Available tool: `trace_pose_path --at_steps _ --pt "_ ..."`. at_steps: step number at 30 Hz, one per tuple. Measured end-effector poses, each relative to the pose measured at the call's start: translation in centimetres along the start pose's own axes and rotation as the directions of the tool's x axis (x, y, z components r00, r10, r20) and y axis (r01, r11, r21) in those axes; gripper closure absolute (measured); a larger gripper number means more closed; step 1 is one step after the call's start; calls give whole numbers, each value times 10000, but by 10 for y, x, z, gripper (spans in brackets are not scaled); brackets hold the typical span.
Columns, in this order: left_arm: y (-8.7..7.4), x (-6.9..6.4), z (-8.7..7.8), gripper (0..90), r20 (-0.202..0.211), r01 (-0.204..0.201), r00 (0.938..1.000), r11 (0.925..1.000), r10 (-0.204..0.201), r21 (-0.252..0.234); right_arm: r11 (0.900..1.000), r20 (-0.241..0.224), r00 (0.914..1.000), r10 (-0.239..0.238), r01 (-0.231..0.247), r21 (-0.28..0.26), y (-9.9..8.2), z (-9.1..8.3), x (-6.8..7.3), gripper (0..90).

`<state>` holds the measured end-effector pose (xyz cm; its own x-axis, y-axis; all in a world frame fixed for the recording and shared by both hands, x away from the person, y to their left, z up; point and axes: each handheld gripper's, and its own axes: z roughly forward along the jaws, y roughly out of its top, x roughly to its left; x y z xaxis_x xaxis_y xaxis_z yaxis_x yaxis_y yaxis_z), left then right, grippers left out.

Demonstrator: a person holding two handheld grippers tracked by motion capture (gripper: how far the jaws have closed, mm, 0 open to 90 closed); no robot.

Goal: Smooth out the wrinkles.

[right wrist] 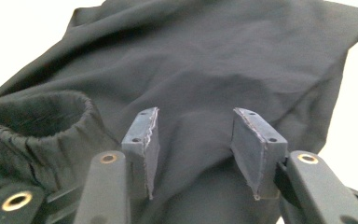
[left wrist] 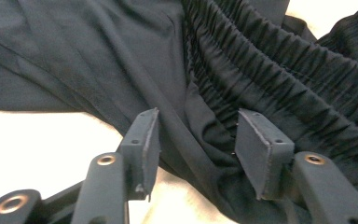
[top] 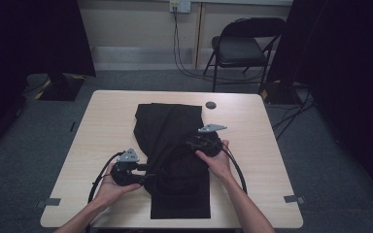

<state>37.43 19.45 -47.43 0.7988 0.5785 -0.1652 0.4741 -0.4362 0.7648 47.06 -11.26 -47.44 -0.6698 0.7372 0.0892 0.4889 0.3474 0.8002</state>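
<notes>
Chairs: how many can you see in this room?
1. A black folding chair stands on the floor beyond the table's far edge, by the back wall. The dark areas at both sides of the room could hide more.

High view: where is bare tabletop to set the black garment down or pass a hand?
Bare light wooden tabletop lies left of the black fabric garment, and a wider strip lies right of it, toward the table's right edge. The small dark round disc sits near the far edge. The middle is crowded: left gripper, right gripper, looping cables.
</notes>
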Motion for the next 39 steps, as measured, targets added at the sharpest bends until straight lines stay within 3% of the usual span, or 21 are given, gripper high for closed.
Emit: trace_pose_path --at_steps 4,7,8,9,10,11,14,15,16,19,22,24,25,26,28,30,31,34,36,38,39 --pt "1 0 -4 467 -101 60 9999 9997 -62 -223 9989 -665 9969 -409 394 -243 -2 -23 9 478" --pt "3 6 -8 456 -580 592 9962 9944 -644 -875 9979 -1141 9916 -613 585 -274 -11 -44 17 453" --pt "3 6 -8 449 -580 592 9962 9944 -644 -875 9979 -1141 9916 -613 585 -274 -11 -44 17 453" --pt "6 10 -7 436 -1078 757 9903 9914 -873 -1070 9967 -1341 9877 -798 774 -227 -19 -55 24 444" --pt "6 10 -7 442 -1078 757 9903 9914 -873 -1070 9967 -1341 9877 -798 774 -227 -19 -55 24 444" --pt "9 11 -3 443 -1522 573 9858 9939 -713 -943 9942 -1549 9821 -1074 1056 -197 -26 -66 32 438" --pt "10 8 3 430 -1286 547 9896 9953 -648 -801 9931 -1635 9795 -1175 1163 -165 -32 -75 37 432" --pt "12 -2 9 426 -1009 65 9948 9987 -116 -506 9932 -1625 9799 -1160 1134 -251 -35 -83 40 428" --pt "12 -9 11 425 -897 -305 9956 9989 271 -365 9934 -1595 9806 -1135 1093 -351 -36 -87 40 428" --pt "12 -26 15 425 -268 -921 9954 9957 922 34 9930 -1415 9844 -1043 950 -709 -32 -93 42 426" --pt "8 -38 14 425 172 -1378 9904 9902 1374 231 9937 -1864 9766 -1069 986 -532 -33 -91 54 418" --pt "7 -40 13 423 252 -1462 9890 9889 1456 259 9928 -1971 9732 -1186 1131 -389 -36 -89 60 417" --pt "5 -41 11 415 428 -1366 9899 9902 1353 292 9895 -2277 9633 -1419 1448 -42 -43 -88 72 412" --pt "3 -40 11 411 538 -1334 9899 9904 1313 372 9875 -2398 9593 -1495 1572 129 -48 -87 77 412" --pt "0 -41 12 403 219 -1678 9858 9835 1667 680 9797 -2406 9545 -1760 1938 520 -60 -85 84 408" --pt "-2 -41 13 401 179 -1820 9833 9805 1811 740 9713 -2399 9508 -1960 2219 859 -70 -82 86 396" --pt "-4 -39 15 398 304 -1298 9913 9887 1278 754 9661 -2309 9496 -2121 2393 971 -73 -81 87 396" --pt "-5 -38 16 387 390 -1150 9930 9892 1119 905 9557 -2323 9440 -2344 2675 1228 -80 -76 91 400" --pt "-8 -39 18 381 137 -1154 9933 9869 1146 1131 9543 -2408 9412 -2370 2720 1237 -82 -76 92 400" --pt "-10 -44 20 365 -106 -1682 9851 9754 1714 1427 9606 -2562 9452 -2023 2424 1358 -83 -77 90 400" --pt "-11 -46 20 365 -70 -1658 9857 9755 1686 1449 9608 -2648 9438 -1979 2403 1385 -83 -78 90 399"
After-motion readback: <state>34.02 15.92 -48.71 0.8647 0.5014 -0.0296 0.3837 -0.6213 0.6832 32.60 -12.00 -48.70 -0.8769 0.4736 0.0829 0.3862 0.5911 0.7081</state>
